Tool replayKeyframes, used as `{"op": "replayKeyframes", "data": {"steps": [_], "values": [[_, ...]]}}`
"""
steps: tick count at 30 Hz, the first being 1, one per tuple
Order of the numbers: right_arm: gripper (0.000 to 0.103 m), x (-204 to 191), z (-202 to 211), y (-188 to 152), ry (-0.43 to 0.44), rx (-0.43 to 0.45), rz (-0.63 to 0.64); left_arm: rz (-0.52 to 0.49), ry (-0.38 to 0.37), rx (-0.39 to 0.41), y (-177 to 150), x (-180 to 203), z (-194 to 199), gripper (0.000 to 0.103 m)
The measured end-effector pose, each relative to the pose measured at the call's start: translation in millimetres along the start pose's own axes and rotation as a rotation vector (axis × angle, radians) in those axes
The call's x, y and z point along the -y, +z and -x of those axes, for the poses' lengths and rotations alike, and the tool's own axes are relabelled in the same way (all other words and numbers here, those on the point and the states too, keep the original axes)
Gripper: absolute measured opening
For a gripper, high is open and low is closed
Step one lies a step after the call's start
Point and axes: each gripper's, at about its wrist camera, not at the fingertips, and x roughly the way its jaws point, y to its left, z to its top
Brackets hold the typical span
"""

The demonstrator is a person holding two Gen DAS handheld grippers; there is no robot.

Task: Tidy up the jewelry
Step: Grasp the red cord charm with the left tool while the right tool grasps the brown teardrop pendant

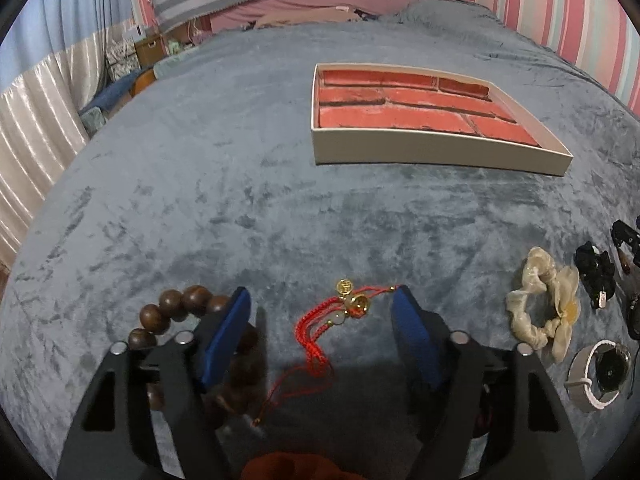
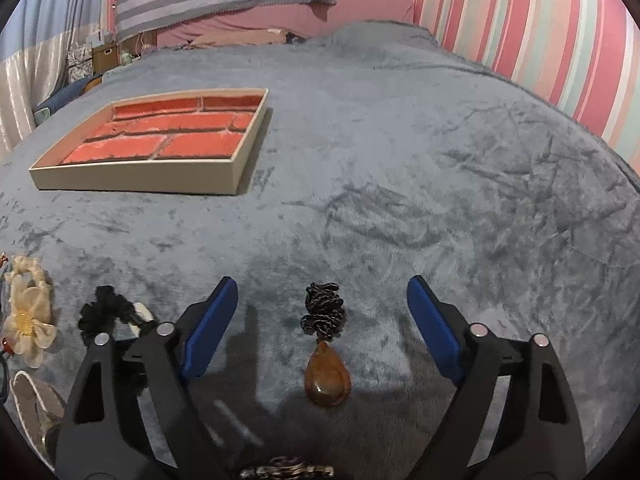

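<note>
My left gripper [image 1: 322, 300] is open, jaws straddling a red cord bracelet with gold charms [image 1: 340, 312] that lies on the blue-grey blanket. A brown wooden bead bracelet [image 1: 176, 308] lies by the left finger, partly hidden under it. My right gripper [image 2: 322, 292] is open around an amber teardrop pendant [image 2: 327, 380] with a bunched black cord [image 2: 325, 312]. The beige tray with red velvet compartments [image 1: 420, 152] sits farther ahead; it also shows in the right wrist view [image 2: 136, 176].
A cream scrunchie with a flower [image 1: 544, 312], a black hair tie [image 1: 596, 272] and a watch with a grey band [image 1: 600, 372] lie to the right of my left gripper. The scrunchie [image 2: 30, 320] and black tie [image 2: 106, 312] show left of my right gripper. Striped wall and pillow behind.
</note>
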Motion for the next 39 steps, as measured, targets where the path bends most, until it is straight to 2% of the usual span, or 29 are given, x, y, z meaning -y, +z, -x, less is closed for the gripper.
{"op": "replayKeyframes", "data": {"steps": [5, 6, 8, 16, 20, 28, 30, 33, 36, 39], "values": [[0.082, 3.5, -9.2, 0.3, -0.004, -0.030, -0.005, 0.020, -0.055, -0.029, 2.0, -7.9, -8.4, 0.071], [0.081, 3.8, -10.2, 0.5, -0.003, -0.035, -0.003, 0.023, -0.064, -0.035, 2.5, -9.4, -10.3, 0.067], [0.079, 3.6, -11.6, 1.2, -0.002, -0.041, 0.002, 0.024, -0.067, -0.054, 3.5, -12.2, -15.1, 0.058], [0.077, 3.1, -16.3, 2.8, 0.008, -0.065, 0.008, -0.008, -0.061, -0.059, 1.3, -11.2, -15.9, 0.052], [0.072, 6.7, -19.7, 4.2, 0.014, -0.078, -0.001, -0.014, -0.078, -0.062, -0.4, -11.6, -15.6, 0.043], [0.063, 7.4, -27.2, 6.1, 0.031, -0.105, -0.005, -0.022, -0.101, -0.068, -3.9, -10.8, -13.5, 0.039], [0.060, 7.6, -28.5, 6.2, 0.039, -0.109, -0.008, -0.029, -0.111, -0.069, -4.8, -10.1, -12.3, 0.034], [0.045, 5.1, -29.6, 5.1, 0.063, -0.113, -0.001, -0.035, -0.128, -0.067, -5.6, -8.4, -11.7, 0.027], [0.032, 2.3, -29.5, 4.6, 0.082, -0.113, 0.011, -0.043, -0.136, -0.068, -5.6, -5.6, -12.4, 0.022], [0.024, 1.6, -28.8, 4.0, 0.101, -0.111, 0.015, -0.045, -0.138, -0.074, -4.6, -5.0, -13.2, 0.021]]}}
